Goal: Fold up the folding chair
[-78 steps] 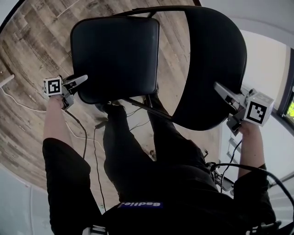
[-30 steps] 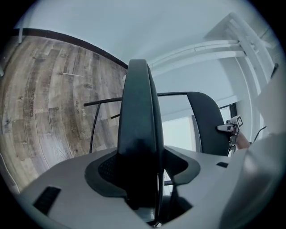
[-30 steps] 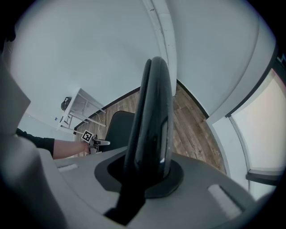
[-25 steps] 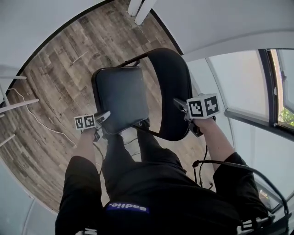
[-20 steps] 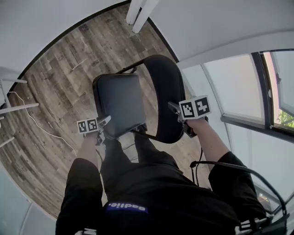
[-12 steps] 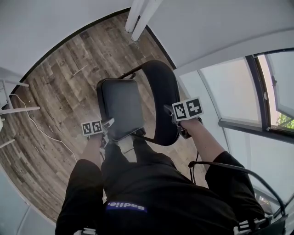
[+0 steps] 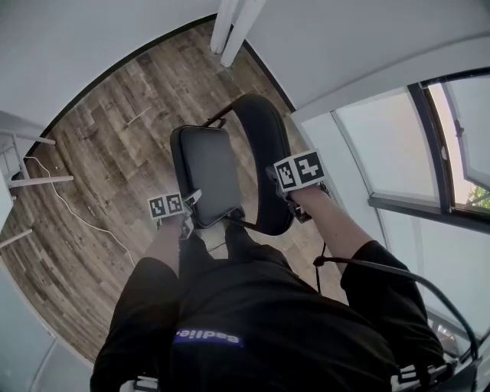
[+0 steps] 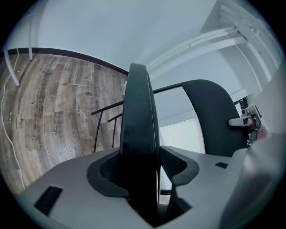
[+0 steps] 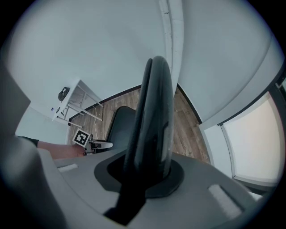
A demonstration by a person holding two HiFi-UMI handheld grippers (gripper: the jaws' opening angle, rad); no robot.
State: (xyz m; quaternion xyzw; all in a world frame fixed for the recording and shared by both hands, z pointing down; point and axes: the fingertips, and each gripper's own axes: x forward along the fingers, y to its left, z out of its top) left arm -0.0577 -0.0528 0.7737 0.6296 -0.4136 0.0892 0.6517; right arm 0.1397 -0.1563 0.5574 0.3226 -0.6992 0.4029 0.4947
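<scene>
The black folding chair stands on the wood floor in front of me. In the head view its padded seat [image 7: 205, 180] is tipped up steeply toward the curved backrest [image 7: 264, 145]. My left gripper [image 7: 191, 200] is shut on the seat's near edge. In the left gripper view the seat [image 8: 138, 107] runs edge-on between the jaws. My right gripper [image 7: 274, 178] is shut on the backrest's near rim. The backrest [image 9: 156, 103] fills its jaws in the right gripper view, with the seat [image 9: 120, 125] and left gripper [image 9: 96, 144] beyond.
Thin black chair legs [image 8: 105, 123] reach down to the plank floor [image 7: 107, 130]. A white cable [image 7: 76, 218] and white rack legs [image 7: 31, 180] lie to the left. White pipes [image 7: 233, 23] run up the far wall. A window [image 7: 398, 145] is on the right.
The seat has swung up closer to the backrest and looks narrower. Both grippers have risen and drawn nearer to each other, the left one more.
</scene>
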